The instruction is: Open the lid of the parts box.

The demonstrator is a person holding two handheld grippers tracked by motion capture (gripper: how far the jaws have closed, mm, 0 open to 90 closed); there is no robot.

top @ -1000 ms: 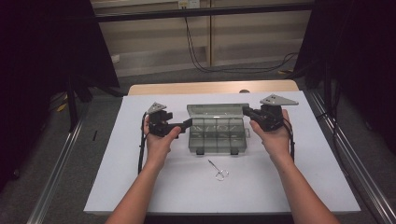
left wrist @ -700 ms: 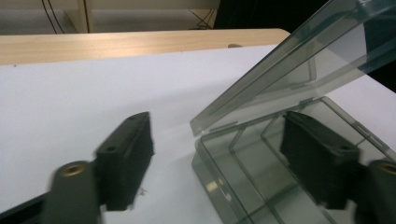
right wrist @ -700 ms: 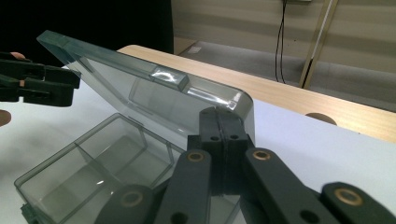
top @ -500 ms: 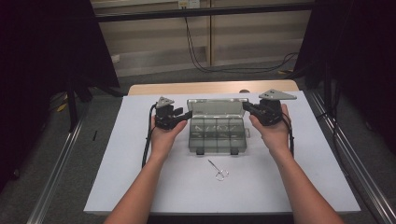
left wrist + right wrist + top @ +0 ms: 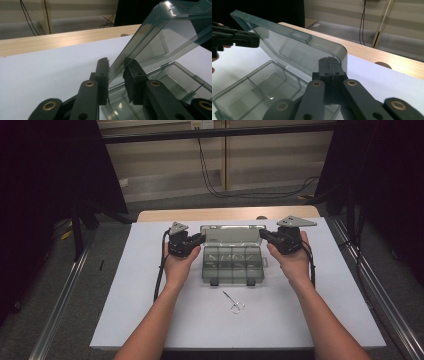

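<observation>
The box lid [image 5: 294, 47], clear smoky plastic with rounded corners, stands tilted open. The right tool [image 5: 329, 63] pinches its edge shut; the left tool [image 5: 116, 75] has been closing around its other edge, pads just apart. Below, the compartmented box [image 5: 232, 265] rests on the smooth white bench [image 5: 125, 310], thin wire forceps [image 5: 234, 304] nearby.

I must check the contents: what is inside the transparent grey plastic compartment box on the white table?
The transparent grey plastic compartment box stands open, its lid raised. The compartments that show look empty, divider walls only. The near corners, behind the black gripper jaws in both gripper views, are hidden.
</observation>
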